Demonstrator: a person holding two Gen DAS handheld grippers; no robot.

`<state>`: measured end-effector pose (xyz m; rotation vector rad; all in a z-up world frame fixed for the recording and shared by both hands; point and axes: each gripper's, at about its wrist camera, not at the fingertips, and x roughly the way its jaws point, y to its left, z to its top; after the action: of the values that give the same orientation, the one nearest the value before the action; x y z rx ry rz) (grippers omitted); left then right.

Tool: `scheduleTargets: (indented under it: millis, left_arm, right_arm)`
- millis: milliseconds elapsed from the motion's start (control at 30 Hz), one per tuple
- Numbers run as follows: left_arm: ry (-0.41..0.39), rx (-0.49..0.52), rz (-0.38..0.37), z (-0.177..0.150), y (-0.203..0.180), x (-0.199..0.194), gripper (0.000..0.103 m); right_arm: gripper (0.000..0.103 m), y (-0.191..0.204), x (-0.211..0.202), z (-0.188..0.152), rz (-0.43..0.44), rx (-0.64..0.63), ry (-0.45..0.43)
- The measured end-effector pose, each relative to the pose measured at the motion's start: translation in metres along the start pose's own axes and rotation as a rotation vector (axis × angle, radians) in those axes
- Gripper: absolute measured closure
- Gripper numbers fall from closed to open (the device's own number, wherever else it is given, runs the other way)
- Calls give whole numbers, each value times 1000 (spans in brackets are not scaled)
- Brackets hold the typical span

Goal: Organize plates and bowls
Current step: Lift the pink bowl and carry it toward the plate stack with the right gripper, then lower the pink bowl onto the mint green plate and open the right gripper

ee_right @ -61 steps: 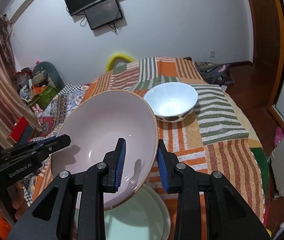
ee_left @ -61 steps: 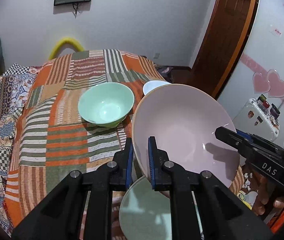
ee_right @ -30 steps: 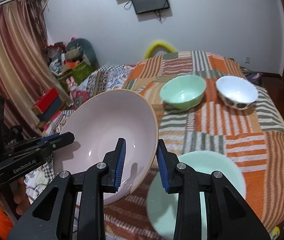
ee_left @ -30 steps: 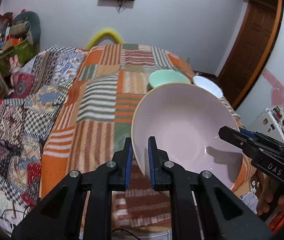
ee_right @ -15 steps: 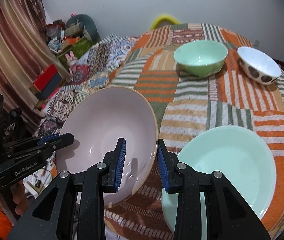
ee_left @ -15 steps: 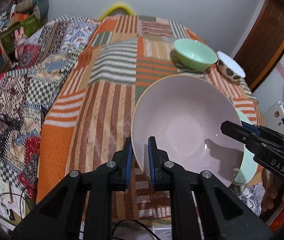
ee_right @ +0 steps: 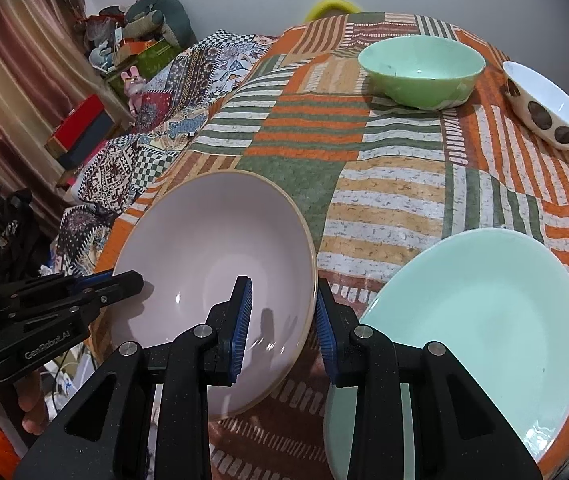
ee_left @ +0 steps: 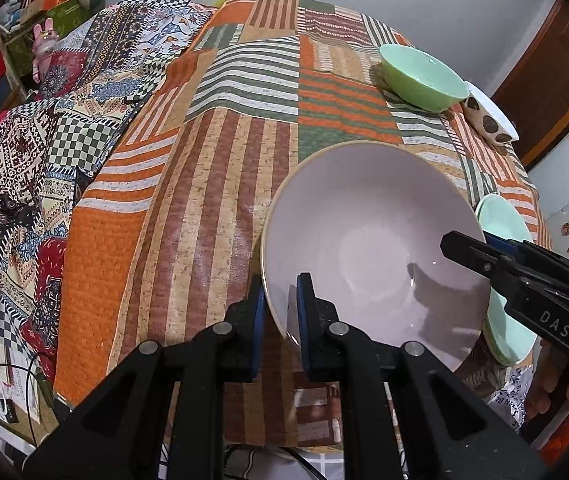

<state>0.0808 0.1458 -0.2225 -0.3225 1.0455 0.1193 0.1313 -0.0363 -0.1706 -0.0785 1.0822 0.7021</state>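
Observation:
A large pale pink bowl (ee_left: 368, 240) (ee_right: 212, 264) is held by both grippers over the near part of the striped tablecloth. My left gripper (ee_left: 278, 304) is shut on its left rim. My right gripper (ee_right: 282, 316) is shut on its right rim; it also shows in the left wrist view (ee_left: 484, 258). A mint green plate (ee_right: 480, 320) lies on the table to the right of the pink bowl. A green bowl (ee_right: 420, 70) and a white bowl with brown spots (ee_right: 544, 106) stand at the far right of the table.
The table carries an orange, green and tan patchwork cloth (ee_left: 212, 168). A patterned quilt (ee_left: 24, 140) hangs off its left side. Boxes and toys (ee_right: 124, 64) are stacked by a curtain at the far left. A wooden door (ee_left: 556, 64) is at the right.
Both grippers have carried the pink bowl left and down, off the mint plate, which now lies uncovered to its right. The views tilt further down at the table.

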Motion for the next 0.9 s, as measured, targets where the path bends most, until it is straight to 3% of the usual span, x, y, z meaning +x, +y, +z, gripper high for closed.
scheduleTargets:
  millis: [433,667,900]
  left_arm:
    - [19,-16,-21,-1,1,-6,78]
    - [-58,31,0,7,-13,-43,63]
    - [-171,64,-35,27,-43,-83,51]
  right_arm:
    - [71,-4,-9,2,41,-26,20]
    - [62,-19,-42,3,31,-24,-33]
    - [55,-49,-82,8,-6,1,-124]
